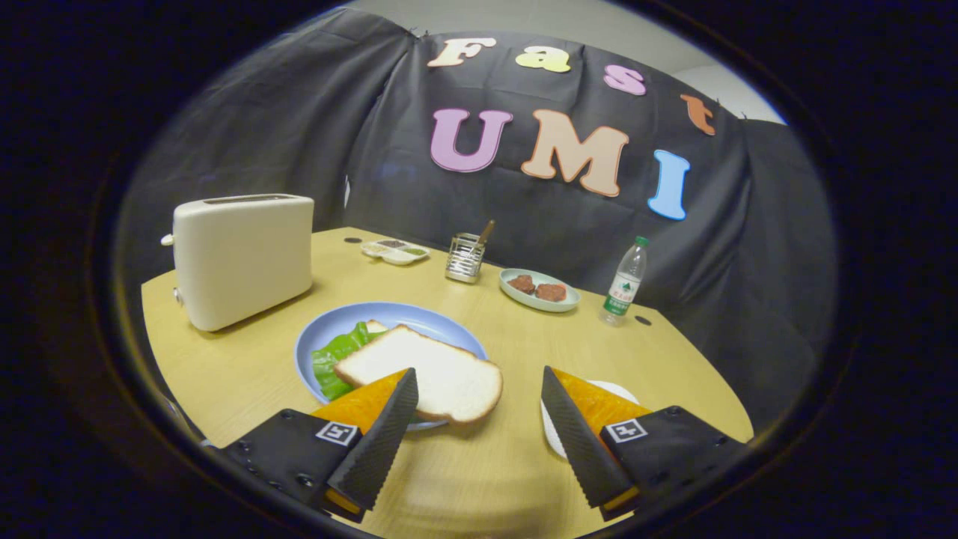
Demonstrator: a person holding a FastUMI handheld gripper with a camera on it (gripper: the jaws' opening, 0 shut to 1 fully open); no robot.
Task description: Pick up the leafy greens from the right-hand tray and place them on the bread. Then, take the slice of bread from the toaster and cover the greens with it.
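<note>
Gripper view: gripper [479, 389] spread wide over the wooden table [524, 337], nothing between its fingers. Just ahead, slice of bread [423, 372] lying on leafy greens [337, 359] on the blue plate [359, 318], bread edge overhanging the rim. Toaster [243, 258] beyond, white tray [621, 391] behind the right finger

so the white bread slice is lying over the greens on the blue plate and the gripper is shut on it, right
Not quite. In the gripper view the white bread slice does lie over the leafy greens on the round blue plate, but the gripper is open: its fingers stand wide apart, with the slice's near edge beside one fingertip, not pressed between them.
</note>
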